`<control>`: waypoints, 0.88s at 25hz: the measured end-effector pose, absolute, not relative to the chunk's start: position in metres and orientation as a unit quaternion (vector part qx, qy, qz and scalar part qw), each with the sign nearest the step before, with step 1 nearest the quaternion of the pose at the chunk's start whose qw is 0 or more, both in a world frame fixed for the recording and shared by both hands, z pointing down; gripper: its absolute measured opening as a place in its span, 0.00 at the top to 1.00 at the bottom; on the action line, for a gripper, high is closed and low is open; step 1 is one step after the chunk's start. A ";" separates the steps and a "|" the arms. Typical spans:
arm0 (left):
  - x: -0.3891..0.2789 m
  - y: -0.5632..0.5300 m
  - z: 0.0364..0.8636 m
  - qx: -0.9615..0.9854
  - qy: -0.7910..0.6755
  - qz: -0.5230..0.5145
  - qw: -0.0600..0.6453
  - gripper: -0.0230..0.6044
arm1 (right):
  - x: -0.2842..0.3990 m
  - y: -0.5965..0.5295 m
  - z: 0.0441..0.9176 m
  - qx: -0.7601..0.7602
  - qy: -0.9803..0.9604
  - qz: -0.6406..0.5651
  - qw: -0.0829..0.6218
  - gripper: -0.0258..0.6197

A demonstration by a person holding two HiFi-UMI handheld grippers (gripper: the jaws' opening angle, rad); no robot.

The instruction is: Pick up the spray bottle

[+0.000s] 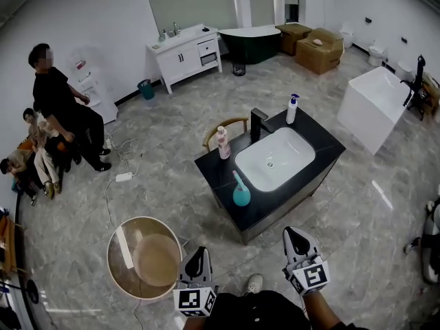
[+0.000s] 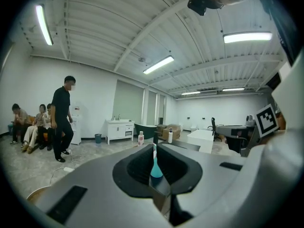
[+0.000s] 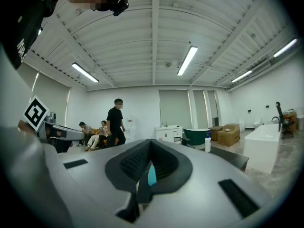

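Note:
The teal spray bottle (image 1: 240, 192) stands upright on the front left corner of a black vanity counter (image 1: 323, 143), beside its white sink (image 1: 275, 158). Both grippers are low in the head view, well short of the counter and touching nothing. My left gripper (image 1: 199, 255) is shut and empty; through the thin slit of its jaws in the left gripper view (image 2: 156, 161) the teal bottle (image 2: 156, 169) shows far ahead. My right gripper (image 1: 294, 236) is shut and empty too (image 3: 150, 167), with a sliver of the teal bottle (image 3: 151, 176) beyond it.
A pink bottle (image 1: 223, 143), a black faucet (image 1: 258, 122) and a white pump bottle (image 1: 292, 108) also stand on the counter. A round wooden tub (image 1: 144, 258) sits on the floor by my left gripper. A white bathtub (image 1: 375, 102) is right; people (image 1: 58, 108) are left.

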State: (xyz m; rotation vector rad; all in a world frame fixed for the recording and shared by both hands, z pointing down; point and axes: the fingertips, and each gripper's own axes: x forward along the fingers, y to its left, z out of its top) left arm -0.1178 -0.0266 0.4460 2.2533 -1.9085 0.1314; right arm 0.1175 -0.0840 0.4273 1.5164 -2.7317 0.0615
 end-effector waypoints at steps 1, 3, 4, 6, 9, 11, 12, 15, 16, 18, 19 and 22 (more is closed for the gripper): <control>-0.118 -0.031 0.446 0.758 -0.644 0.045 0.095 0.92 | 0.115 -0.089 0.427 0.481 -0.876 0.019 0.009 0.97; -0.118 -0.037 0.448 0.755 -0.646 0.049 0.100 0.92 | 0.111 -0.098 0.433 0.476 -0.879 0.020 0.013 0.97; -0.118 -0.040 0.450 0.755 -0.646 0.051 0.103 0.92 | 0.110 -0.102 0.437 0.475 -0.880 0.021 0.017 0.97; -0.118 -0.046 0.455 0.754 -0.645 0.056 0.108 0.92 | 0.104 -0.111 0.441 0.468 -0.883 0.023 0.019 0.97; -0.119 -0.055 0.461 0.757 -0.640 0.063 0.114 0.92 | 0.094 -0.122 0.444 0.463 -0.886 0.030 0.019 0.97; -0.121 -0.062 0.464 0.759 -0.636 0.066 0.122 0.92 | 0.088 -0.128 0.447 0.462 -0.886 0.034 0.023 0.97; -0.122 -0.066 0.465 0.760 -0.634 0.068 0.125 0.92 | 0.085 -0.132 0.449 0.461 -0.886 0.035 0.028 0.97; -0.130 -0.075 0.472 0.763 -0.628 0.073 0.133 0.92 | 0.073 -0.144 0.456 0.460 -0.886 0.039 0.042 0.97; -0.132 -0.079 0.475 0.764 -0.626 0.073 0.136 0.92 | 0.070 -0.150 0.461 0.461 -0.885 0.040 0.046 0.97; -0.135 -0.084 0.482 0.769 -0.619 0.073 0.143 0.92 | 0.061 -0.162 0.473 0.462 -0.884 0.045 0.052 0.97; -0.136 -0.085 0.486 0.772 -0.614 0.076 0.146 0.92 | 0.055 -0.168 0.480 0.461 -0.885 0.049 0.055 0.97; -0.140 -0.091 0.502 0.779 -0.601 0.085 0.158 0.92 | 0.034 -0.194 0.505 0.451 -0.888 0.062 0.067 0.88</control>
